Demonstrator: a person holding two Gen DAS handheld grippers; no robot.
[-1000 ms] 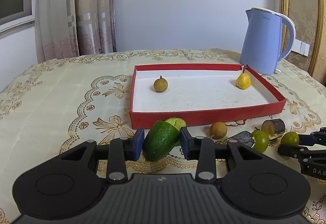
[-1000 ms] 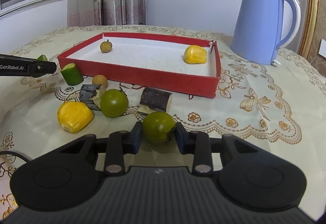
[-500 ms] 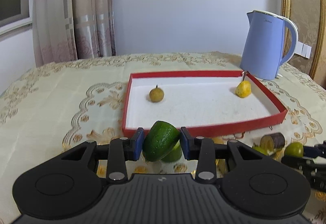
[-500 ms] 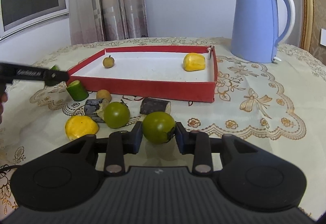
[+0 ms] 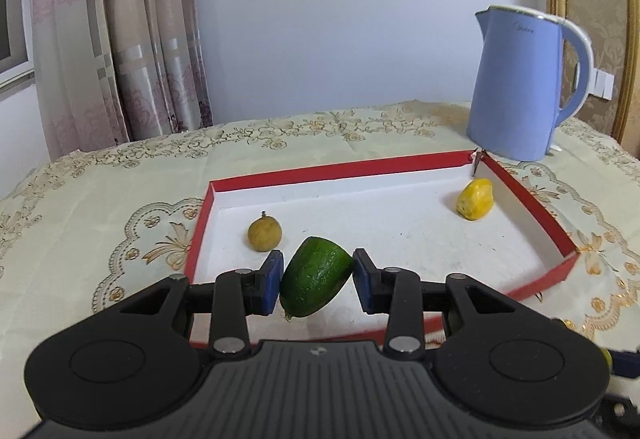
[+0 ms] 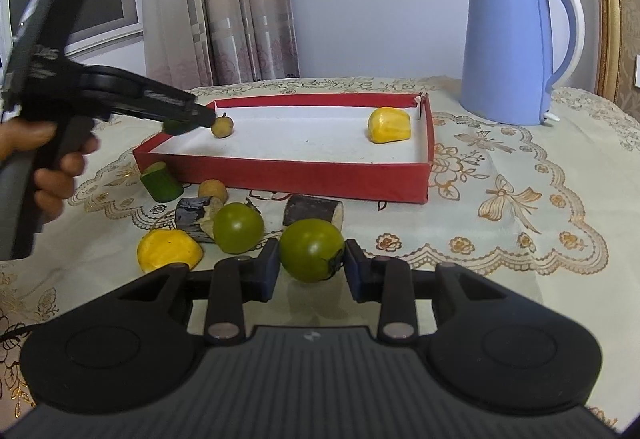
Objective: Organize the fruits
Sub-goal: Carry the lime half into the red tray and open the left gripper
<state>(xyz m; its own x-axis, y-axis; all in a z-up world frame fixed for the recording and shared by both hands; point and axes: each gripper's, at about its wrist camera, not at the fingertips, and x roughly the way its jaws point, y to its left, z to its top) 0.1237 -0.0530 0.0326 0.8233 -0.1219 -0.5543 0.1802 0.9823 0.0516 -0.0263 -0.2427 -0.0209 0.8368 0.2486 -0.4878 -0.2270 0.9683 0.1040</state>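
Observation:
My left gripper [image 5: 316, 281] is shut on a green cucumber piece [image 5: 314, 275] and holds it above the near left part of the red tray [image 5: 528, 205]. Inside the tray lie a small brown round fruit [image 5: 264, 235] and a yellow fruit piece [image 5: 475, 199]. My right gripper [image 6: 308, 265] is shut on a green tomato [image 6: 311, 250], just above the tablecloth in front of the tray [image 6: 288, 175]. From the right wrist view, the left gripper [image 6: 188, 119] reaches over the tray's left corner with the cucumber piece [image 6: 173, 126] in it.
In front of the tray lie a second cucumber piece [image 6: 161, 183], a small brown fruit [image 6: 213, 189], two dark cut pieces [image 6: 198, 214] [image 6: 314, 210], another green tomato [image 6: 238, 227] and a yellow piece [image 6: 169, 250]. A blue kettle [image 6: 512, 51] stands behind the tray's right end. A hand [image 6: 44, 159] grips the left tool.
The left gripper has carried the cucumber piece forward and up from the cloth to over the tray. The right gripper has lifted slightly with the green tomato.

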